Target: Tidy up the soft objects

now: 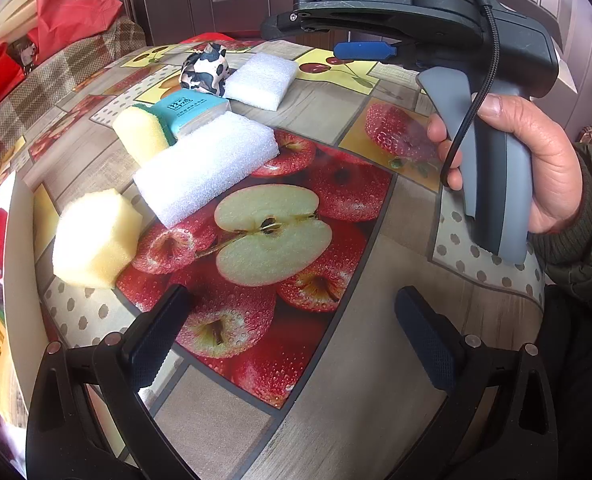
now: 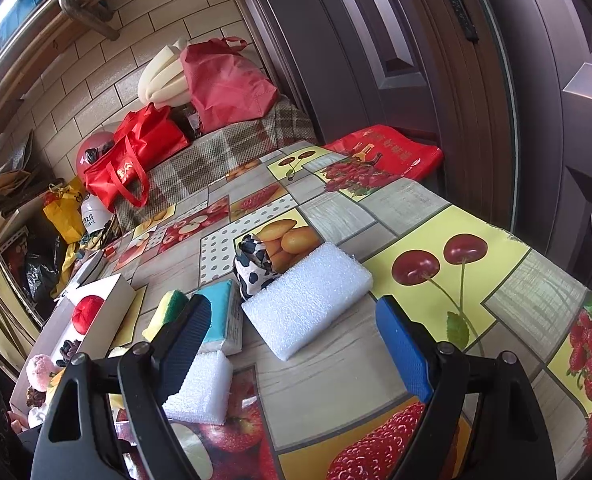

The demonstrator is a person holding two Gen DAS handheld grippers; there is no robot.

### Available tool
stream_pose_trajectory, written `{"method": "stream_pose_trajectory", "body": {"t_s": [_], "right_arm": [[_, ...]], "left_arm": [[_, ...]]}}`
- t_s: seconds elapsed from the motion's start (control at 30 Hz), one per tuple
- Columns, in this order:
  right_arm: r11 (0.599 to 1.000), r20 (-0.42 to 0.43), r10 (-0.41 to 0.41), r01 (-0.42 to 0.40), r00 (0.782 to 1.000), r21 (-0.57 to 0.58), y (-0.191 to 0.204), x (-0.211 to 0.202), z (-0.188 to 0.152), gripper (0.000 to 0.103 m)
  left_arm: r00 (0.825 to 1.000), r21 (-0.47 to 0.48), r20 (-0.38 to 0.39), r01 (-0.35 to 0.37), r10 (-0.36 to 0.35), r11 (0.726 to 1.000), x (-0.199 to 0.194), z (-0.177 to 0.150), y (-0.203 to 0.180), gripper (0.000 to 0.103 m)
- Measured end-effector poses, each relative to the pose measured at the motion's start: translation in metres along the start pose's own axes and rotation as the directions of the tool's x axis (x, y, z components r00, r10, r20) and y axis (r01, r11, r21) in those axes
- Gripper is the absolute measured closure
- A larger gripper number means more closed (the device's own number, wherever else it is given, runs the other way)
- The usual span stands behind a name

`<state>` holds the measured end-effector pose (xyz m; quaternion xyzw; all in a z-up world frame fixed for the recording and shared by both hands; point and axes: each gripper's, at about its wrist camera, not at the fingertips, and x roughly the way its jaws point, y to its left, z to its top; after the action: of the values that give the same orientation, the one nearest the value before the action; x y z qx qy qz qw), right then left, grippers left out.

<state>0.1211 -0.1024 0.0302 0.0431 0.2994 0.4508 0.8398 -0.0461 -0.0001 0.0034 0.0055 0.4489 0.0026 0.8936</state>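
Lying loose on the table (image 1: 375,360), white foam blocks (image 1: 208,168), yellow sponge (image 1: 96,240), both tongs wide, empty

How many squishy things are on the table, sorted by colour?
White foam blocks: 2 (near one, far one)
Yellow sponges: 2 (plain one, one with a green side)
Teal pack: 1
Black-and-white cow toy: 1
Total: 6

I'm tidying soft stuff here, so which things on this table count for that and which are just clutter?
For the job:
yellow sponge block
long white foam
small white foam
cow-print pouch
scrub sponge

Lying about:
teal packet
red bags
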Motion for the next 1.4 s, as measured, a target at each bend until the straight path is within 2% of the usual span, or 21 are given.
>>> {"method": "stream_pose_trajectory", "body": {"t_s": [0.13,0.27,1.4], "right_arm": [[1.0,-0.008,0.001,-0.001,1.0,-0.003,0.0,0.001,0.0,0.018],[1.0,-0.015,0.004,-0.004,1.0,0.007,-0.001,0.002,0.0,0.018],[0.999,-0.035,0.013,-0.012,0.999,0.037,-0.006,0.003,-0.002,0.018]], "left_arm": [[1.0,0.0,0.0,0.0,0.0,1.0,0.0,0.0,0.0,0.001],[0.999,0.078,0.003,0.038,-0.039,0.996,0.0,0.001,-0.012,0.001],[0.999,0.074,0.002,0.042,-0.043,0.996,0.0,0.002,-0.011,0.001]]}}
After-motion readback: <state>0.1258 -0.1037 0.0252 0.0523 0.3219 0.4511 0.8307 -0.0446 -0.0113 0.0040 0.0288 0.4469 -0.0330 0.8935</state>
